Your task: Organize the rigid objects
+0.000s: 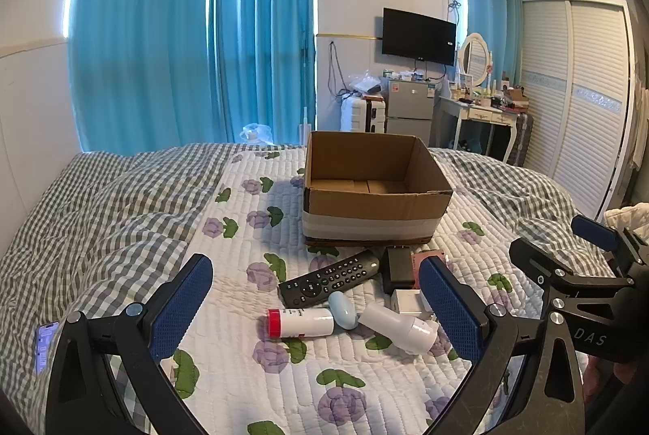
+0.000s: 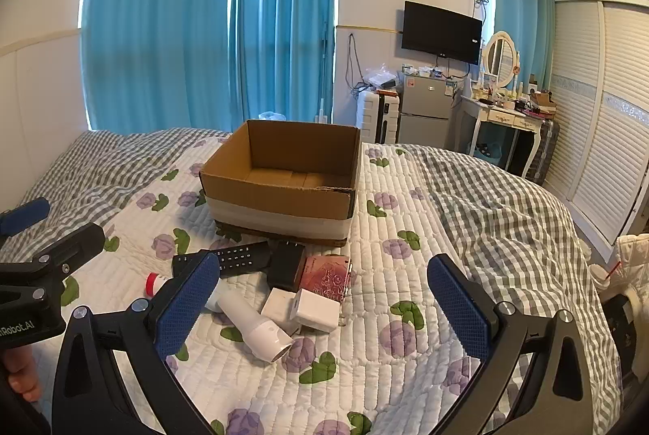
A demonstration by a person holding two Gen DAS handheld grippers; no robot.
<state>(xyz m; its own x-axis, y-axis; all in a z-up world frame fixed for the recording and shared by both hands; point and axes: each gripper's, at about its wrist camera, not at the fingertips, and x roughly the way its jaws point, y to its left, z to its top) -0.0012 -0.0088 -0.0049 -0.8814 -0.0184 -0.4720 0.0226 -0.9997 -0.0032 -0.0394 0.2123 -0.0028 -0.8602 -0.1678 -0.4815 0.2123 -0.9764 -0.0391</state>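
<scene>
Starting well means picking one item off the pile's edge, I judge, not raking through it. From the left wrist, the left gripper point(image 1: 316, 307) stands wide and empty, the remote point(image 1: 329, 277) and bottle point(image 1: 301, 322) lying between its fingers, the empty box point(image 1: 375, 202) above at centre.

From the right wrist, the right gripper point(image 2: 324, 307) is equally wide and empty; white chargers point(image 2: 302, 309) sit at centre, the box point(image 2: 280, 191) above.

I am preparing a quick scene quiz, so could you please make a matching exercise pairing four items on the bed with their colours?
Things:
1. remote control
2. cardboard box
3. cylindrical bottle's cap
4. patterned booklet

Colours:
A. red
B. pink
C. black
D. brown

Pairs: 1-C, 2-D, 3-A, 4-B
</scene>
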